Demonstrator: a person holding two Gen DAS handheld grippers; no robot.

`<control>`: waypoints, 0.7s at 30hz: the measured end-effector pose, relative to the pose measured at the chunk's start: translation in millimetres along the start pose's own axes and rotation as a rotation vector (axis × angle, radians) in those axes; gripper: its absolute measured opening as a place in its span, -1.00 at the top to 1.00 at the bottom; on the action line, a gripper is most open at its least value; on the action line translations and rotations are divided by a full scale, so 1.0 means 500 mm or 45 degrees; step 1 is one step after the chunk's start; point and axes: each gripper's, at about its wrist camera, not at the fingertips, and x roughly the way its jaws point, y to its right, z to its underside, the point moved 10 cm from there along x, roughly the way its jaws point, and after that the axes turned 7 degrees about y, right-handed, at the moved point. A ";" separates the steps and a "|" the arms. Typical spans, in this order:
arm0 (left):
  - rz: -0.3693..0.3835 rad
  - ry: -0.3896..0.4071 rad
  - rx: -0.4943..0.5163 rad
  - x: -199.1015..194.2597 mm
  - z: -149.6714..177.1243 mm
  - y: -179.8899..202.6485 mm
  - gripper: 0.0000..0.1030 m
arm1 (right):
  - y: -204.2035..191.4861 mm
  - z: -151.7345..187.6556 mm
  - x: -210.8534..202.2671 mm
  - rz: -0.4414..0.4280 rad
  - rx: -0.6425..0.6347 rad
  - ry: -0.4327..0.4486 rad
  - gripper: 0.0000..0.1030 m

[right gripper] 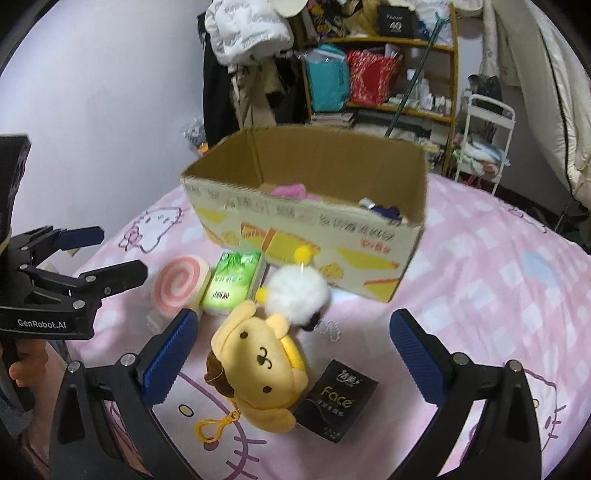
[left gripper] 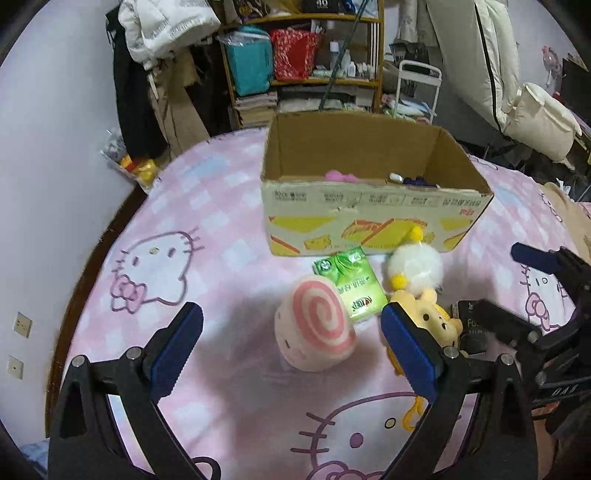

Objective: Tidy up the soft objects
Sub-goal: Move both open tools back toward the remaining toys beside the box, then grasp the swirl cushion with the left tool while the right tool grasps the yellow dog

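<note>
On the pink bedsheet lie a pink swirl roll plush (left gripper: 314,325) (right gripper: 180,286), a green tissue pack (left gripper: 349,286) (right gripper: 232,282), a white fluffy ball plush (left gripper: 415,267) (right gripper: 297,295), a yellow dog plush (left gripper: 437,319) (right gripper: 260,365) and a black "Face" tissue pack (right gripper: 338,400). Behind them stands an open cardboard box (left gripper: 373,221) (right gripper: 314,236) with a pink item and a dark item inside. My left gripper (left gripper: 291,349) is open, its fingers on either side of the roll plush. My right gripper (right gripper: 295,354) is open around the dog plush; neither touches anything.
The bed (left gripper: 221,229) carries a Hello Kitty print. A cluttered shelf (left gripper: 306,62), hanging clothes (left gripper: 162,33) and a white cart (right gripper: 484,140) stand beyond it. The bed's wooden edge (left gripper: 110,221) runs along the left near the wall.
</note>
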 end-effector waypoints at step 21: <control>0.132 -0.305 -0.018 0.147 0.057 0.037 -0.83 | -0.062 0.118 0.149 -0.096 -0.110 -0.391 -1.00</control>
